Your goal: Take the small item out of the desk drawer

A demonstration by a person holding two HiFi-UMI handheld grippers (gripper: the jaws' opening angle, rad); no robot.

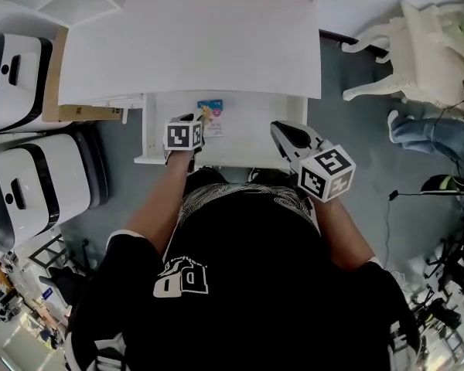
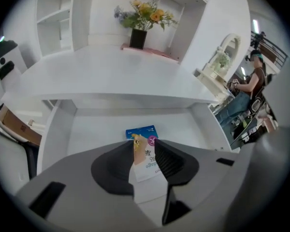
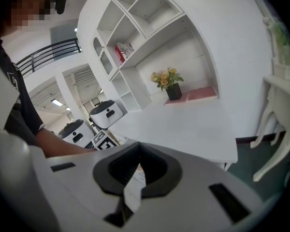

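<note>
The white desk top (image 1: 193,45) fills the upper centre of the head view. Below it the drawer (image 1: 149,130) is pulled out, its front edge close to the person's torso. Grey floor is left open on the right of the frame, up to a white chair (image 1: 425,52). Two white machines (image 1: 23,184) crowd the left edge.

A single small packet (image 1: 211,119) is seen in the drawer, at mid-width toward the back, with bare floor on both sides. The left gripper (image 1: 195,119) is pointed down into the drawer. Its jaws are parted narrowly and frame the packet; contact cannot be told. The right gripper (image 1: 278,130) is held at the drawer's right front corner, its jaws drawn together on nothing.
</note>
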